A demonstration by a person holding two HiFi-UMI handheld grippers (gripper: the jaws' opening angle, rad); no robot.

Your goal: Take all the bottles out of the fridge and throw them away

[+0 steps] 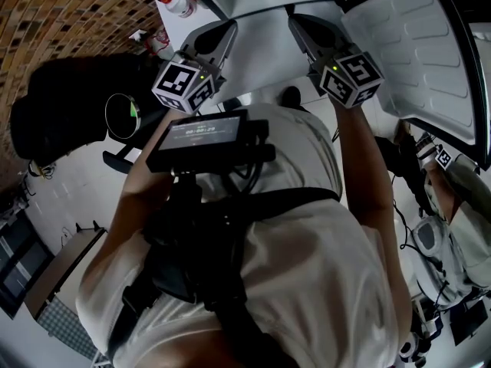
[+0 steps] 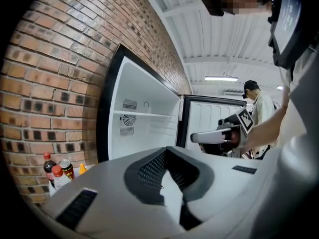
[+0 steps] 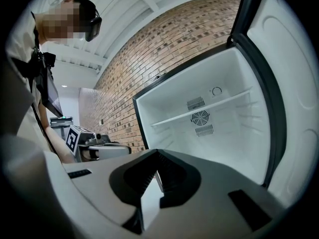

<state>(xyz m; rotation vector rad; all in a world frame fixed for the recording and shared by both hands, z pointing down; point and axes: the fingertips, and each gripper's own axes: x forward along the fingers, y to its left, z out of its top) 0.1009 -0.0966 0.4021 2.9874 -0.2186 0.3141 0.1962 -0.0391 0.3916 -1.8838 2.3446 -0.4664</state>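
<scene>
Brick wall (image 2: 55, 83) runs along the left side of the room. Against it stands a tall white fridge (image 2: 144, 128) with its black-edged door (image 2: 209, 116) swung wide open to the right. The fridge's white inner walls carry a thin shelf (image 3: 174, 117) and a round fan vent (image 3: 200, 117).

The bottles sit outside the fridge, low at the foot of the brick wall and just left of the cabinet. A clear plastic bottle with a red cap (image 2: 56, 178) is nearest, and a dark bottle with a red cap (image 2: 48, 164) stands close behind it. A red drinks can (image 2: 66, 168) sits just beside them.

The person in the white shirt holds both tools out side by side, aimed roughly level at the open fridge and well apart from the bottles. The left claw (image 2: 167, 152) has its dark ribbed pads pressed together with nothing between them. The right claw (image 3: 157, 154) is closed the same way and is also empty.

Far off, past the door, a second person in a dark cap (image 2: 258, 106) stands.
</scene>
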